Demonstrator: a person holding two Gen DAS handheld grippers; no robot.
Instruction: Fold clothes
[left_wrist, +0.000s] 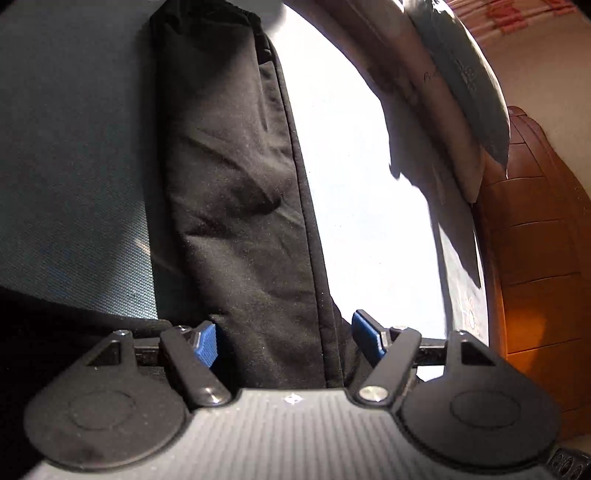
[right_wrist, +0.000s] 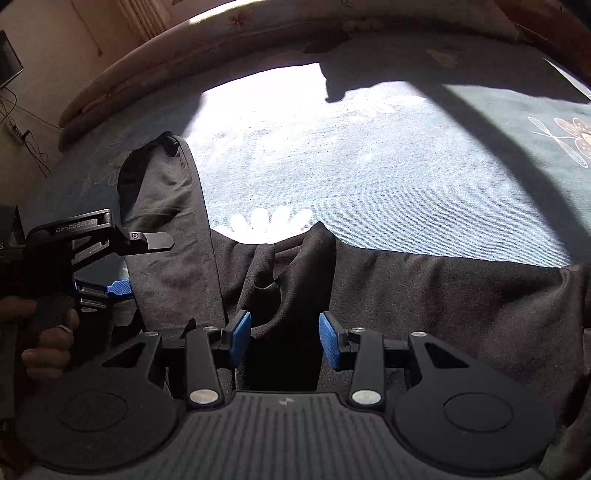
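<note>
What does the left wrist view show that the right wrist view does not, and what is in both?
Only the left wrist view shows the grey pillows and the wooden bed frame. Only the right wrist view shows the hand holding the left gripper, the cables on the wall, and the right gripper, open over bunched cloth. Both show the black garment on the sunlit blue bedspread.

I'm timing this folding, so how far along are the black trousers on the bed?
Early stage. Done: the trousers lie spread on the bed, one leg laid out straight. In hand: the right gripper is open around a raised bunch of cloth at the middle; the left gripper is open over the leg. Left: no finished fold shows yet.
</note>
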